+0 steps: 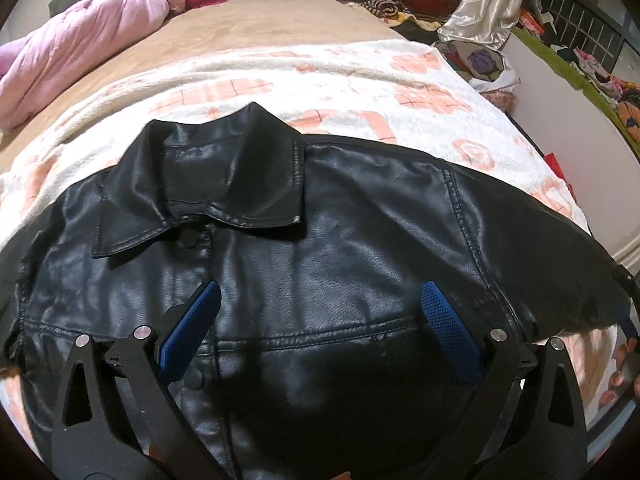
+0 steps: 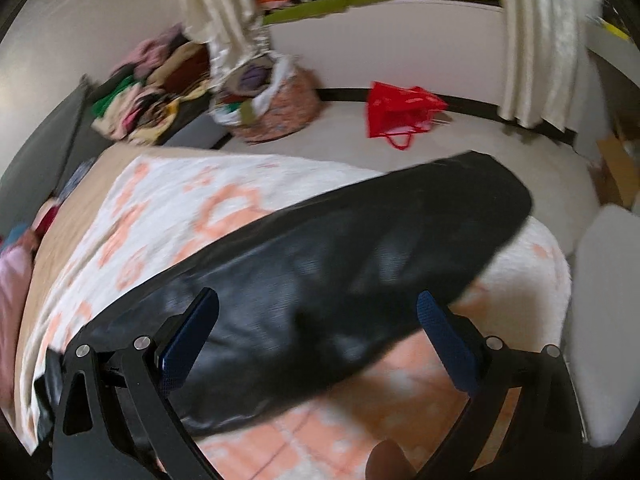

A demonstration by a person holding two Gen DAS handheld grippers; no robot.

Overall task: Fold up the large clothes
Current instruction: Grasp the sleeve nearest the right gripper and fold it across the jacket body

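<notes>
Both jaws wide, empty: left gripper (image 1: pixel 320 328) over jacket (image 1: pixel 340 240) chest; right gripper (image 2: pixel 316 332) nearer sleeve (image 2: pixel 400 240), stretching far-right across bed (image 2: pixel 168 208).

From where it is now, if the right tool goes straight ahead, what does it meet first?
Most likely the sleeve of the black leather jacket, which lies across the patterned blanket right ahead of the open right tool. Blur makes depth uncertain.
</notes>
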